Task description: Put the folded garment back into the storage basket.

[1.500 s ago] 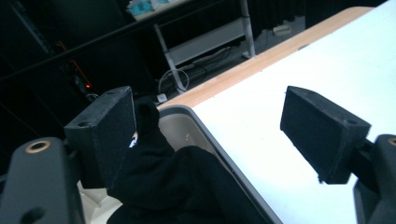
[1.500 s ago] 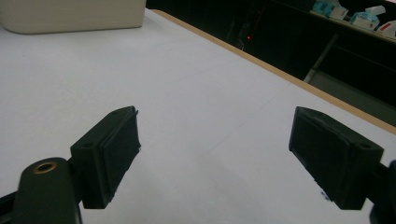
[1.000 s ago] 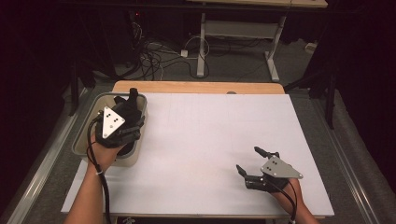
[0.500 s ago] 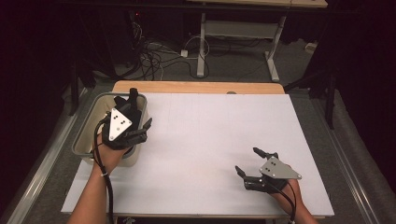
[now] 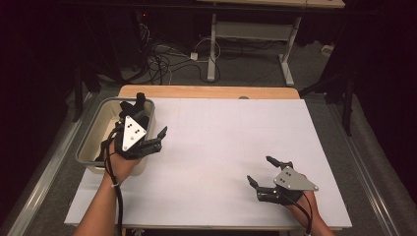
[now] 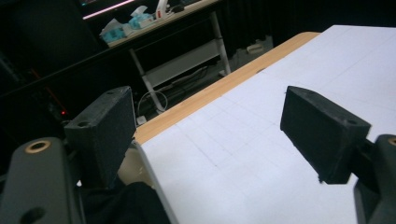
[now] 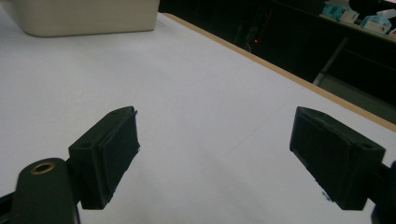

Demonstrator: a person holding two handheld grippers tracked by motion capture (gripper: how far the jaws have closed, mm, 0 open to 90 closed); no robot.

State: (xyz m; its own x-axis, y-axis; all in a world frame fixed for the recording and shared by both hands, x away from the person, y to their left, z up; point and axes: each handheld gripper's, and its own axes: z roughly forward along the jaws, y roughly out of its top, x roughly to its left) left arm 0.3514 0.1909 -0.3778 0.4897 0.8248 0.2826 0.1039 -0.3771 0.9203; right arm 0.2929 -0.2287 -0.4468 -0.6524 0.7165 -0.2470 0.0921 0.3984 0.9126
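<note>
Jaws wide apart on both, nothing held. Left gripper (image 5: pixel 147 125) up over the bin (image 5: pixel 88 147) at the left edge of the white table (image 5: pixel 221 147). Right gripper (image 5: pixel 263 172) low, near the front. Bin looks light, stiff, smooth plastic. Best to pinch the thin rim.

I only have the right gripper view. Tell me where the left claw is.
Observer: The left claw hangs over the right rim of the bin, at the table's left edge.
Operator: Say whether it holds anything.
Observer: Nothing. In the left gripper view its jaws stand wide apart with only the white sheet between them.
Operator: Place my right claw on the table.
Observer: The right claw is near the front right corner, far from the bin.
</note>
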